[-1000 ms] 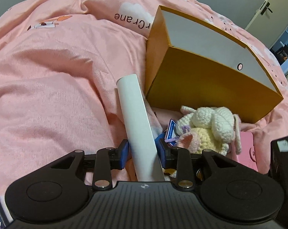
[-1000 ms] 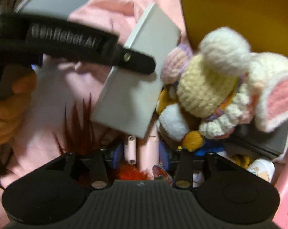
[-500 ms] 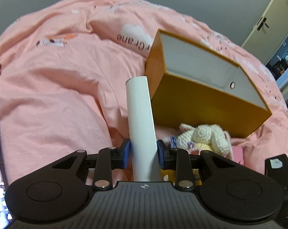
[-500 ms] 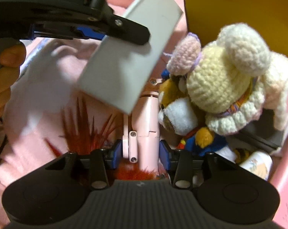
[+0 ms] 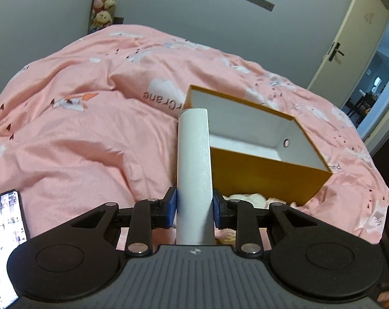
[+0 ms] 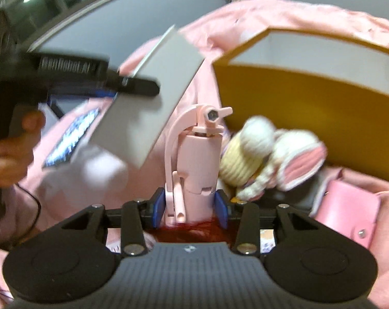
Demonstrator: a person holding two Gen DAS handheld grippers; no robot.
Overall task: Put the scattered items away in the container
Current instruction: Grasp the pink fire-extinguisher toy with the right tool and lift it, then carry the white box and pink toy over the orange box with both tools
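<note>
We are clenching a flat white cardboard box between the left gripper jaws and a pink plastic toy figure between the right gripper jaws, risking a collision ahead at the open orange cardboard container.

We note a pink cloth bedcover, soft and matt, creased and printed with white clouds. The box looks like stiff card, mustard and matt outside, smooth white inside. The flat white case in the left gripper appears to be smooth card or plastic with a faint sheen. The pink toy figure is hard moulded plastic, satin, with a small metal screw at the top. The bunny is crocheted yarn, rough and nubbly. The pink wallet looks like smooth leatherette with a metal snap. Both grippers have matt black plastic bodies, ribbed grey tops and blue pads.
</note>
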